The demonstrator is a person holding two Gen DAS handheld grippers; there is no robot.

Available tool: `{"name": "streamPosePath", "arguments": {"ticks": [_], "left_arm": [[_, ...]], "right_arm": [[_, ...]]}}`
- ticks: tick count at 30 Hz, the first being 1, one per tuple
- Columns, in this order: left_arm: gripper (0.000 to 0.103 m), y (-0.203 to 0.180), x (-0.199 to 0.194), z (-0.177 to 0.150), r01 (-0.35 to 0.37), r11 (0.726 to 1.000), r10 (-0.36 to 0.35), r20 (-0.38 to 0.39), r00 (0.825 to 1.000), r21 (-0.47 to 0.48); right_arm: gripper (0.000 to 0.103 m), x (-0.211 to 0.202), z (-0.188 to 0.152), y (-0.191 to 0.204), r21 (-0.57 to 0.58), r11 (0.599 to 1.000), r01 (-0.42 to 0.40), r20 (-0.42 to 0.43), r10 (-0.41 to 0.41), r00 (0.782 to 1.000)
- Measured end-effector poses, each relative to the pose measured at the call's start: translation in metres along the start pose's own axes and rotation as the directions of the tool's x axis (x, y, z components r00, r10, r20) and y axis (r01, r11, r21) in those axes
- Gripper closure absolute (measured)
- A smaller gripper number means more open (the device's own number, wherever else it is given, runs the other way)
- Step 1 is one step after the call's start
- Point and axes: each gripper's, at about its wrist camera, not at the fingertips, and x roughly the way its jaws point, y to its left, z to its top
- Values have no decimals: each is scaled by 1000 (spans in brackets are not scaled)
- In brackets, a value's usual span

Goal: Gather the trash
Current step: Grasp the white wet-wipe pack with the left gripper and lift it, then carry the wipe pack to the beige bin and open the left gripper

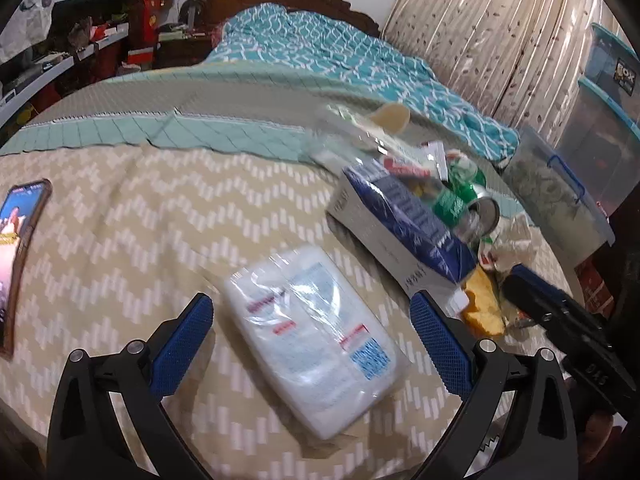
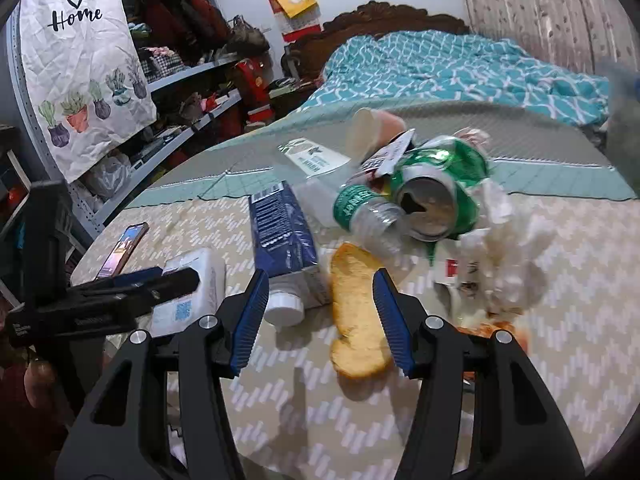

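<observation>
A heap of trash lies on the bed: a blue and white carton (image 2: 282,232), a crushed green can (image 2: 436,192), a clear bottle with a green label (image 2: 364,212), crumpled tissue (image 2: 508,248) and a slice of bread (image 2: 356,312). My right gripper (image 2: 320,276) is open and low over the bedspread. The bread lies between its fingers, close to the right one and apart from the left one. My left gripper (image 1: 312,320) is open wide, with a white plastic-wrapped tissue packet (image 1: 312,336) lying between its fingers untouched. The carton (image 1: 400,224) and can (image 1: 468,196) are beyond it.
A phone (image 1: 20,240) with a lit screen lies at the left of the beige zigzag bedspread (image 1: 140,220). A teal quilt (image 1: 320,48) covers the far end of the bed. Plastic storage boxes (image 1: 560,196) stand to the right, cluttered shelves (image 2: 188,80) to the left.
</observation>
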Motion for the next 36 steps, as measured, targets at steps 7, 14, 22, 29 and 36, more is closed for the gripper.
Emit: {"name": "streamPosePath", "arguments": {"ticks": [7,14,22,29,36], "left_arm": [[9,-9,19,-4,-30,999,30,-40,999,16],[35,1,24,5,-37,999,37,-11,999,9],[37,22,0,15,-41,998,44,69,997,-41],[37,16,-34,34,-12,1000,14,147,989,-15],[37,-49,-28,55,130,983,-144,105,984,131]], "right_arm": [[46,-30,-20,-30,63,992,109,44,-112,993],[46,-49,-31,-75,165,964,207,48,-218,975],[34,-32,-1,-107,196,968,158,18,-165,986],[30,7,27,-105,158,979,128,-16,-128,992],[72,-7,18,-125,221,972,85,18,-91,996]]}}
